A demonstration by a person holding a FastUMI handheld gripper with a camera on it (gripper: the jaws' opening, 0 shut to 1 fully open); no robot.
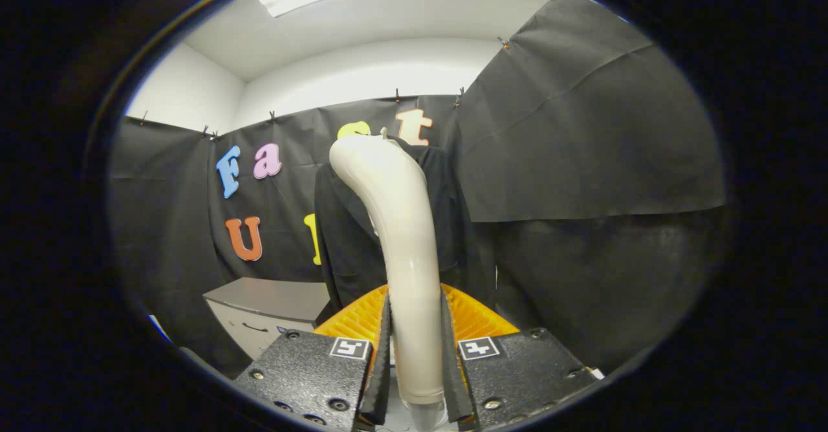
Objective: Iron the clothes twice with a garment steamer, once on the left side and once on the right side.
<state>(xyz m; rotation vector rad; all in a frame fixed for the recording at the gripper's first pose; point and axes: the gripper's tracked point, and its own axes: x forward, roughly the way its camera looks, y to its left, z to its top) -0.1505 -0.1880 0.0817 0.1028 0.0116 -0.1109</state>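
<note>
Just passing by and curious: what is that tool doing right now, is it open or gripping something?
Tool: closed, both fingers pressing on the handle of the white steamer, held up in front of the dark garment.

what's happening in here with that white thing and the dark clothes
A handheld gripper is shut on the cream-white curved plastic handle of a garment steamer, one finger pressing each side of it. The steamer's head rises up and away from the fingers toward a dark jacket hanging against the booth's black cloth wall. Whether the head touches the fabric cannot be told. A grey cabinet stands beside the jacket.
</note>
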